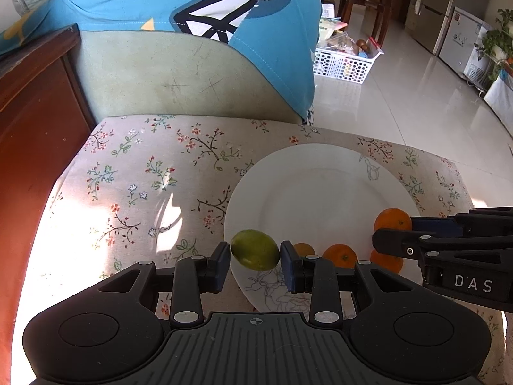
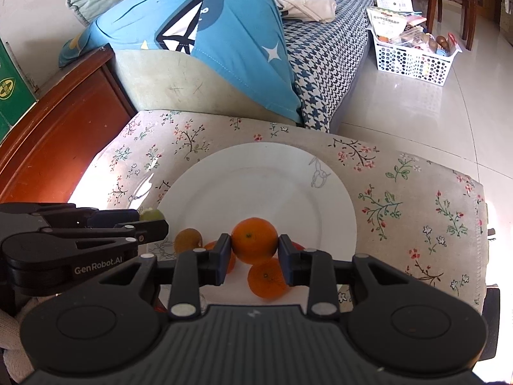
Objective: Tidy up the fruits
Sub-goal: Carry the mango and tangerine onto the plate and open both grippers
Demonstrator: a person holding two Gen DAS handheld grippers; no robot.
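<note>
Gripping a green lime [image 1: 255, 250] between its pads, the left gripper [image 1: 255, 261] is holding the fruit over the near-left rim of the white plate [image 1: 320, 186], while the right gripper [image 2: 255, 250] is clamping an orange [image 2: 255, 240] above two more oranges [image 2: 267, 279] and a small brownish fruit [image 2: 188, 240] lying on the plate. Doing this step well probably means lowering each fruit fully inside the rim before the jaws are opening, since round fruit is likely rolling off onto the floral cloth [image 2: 400, 199]. Both tools are crowding the plate's near edge, close beside each other. Open room is lying toward the plate's far half; the wooden cabinet [image 1: 35, 134] is bounding the left, the cloth's edge and tiled floor [image 2: 416, 112] the right.
</note>
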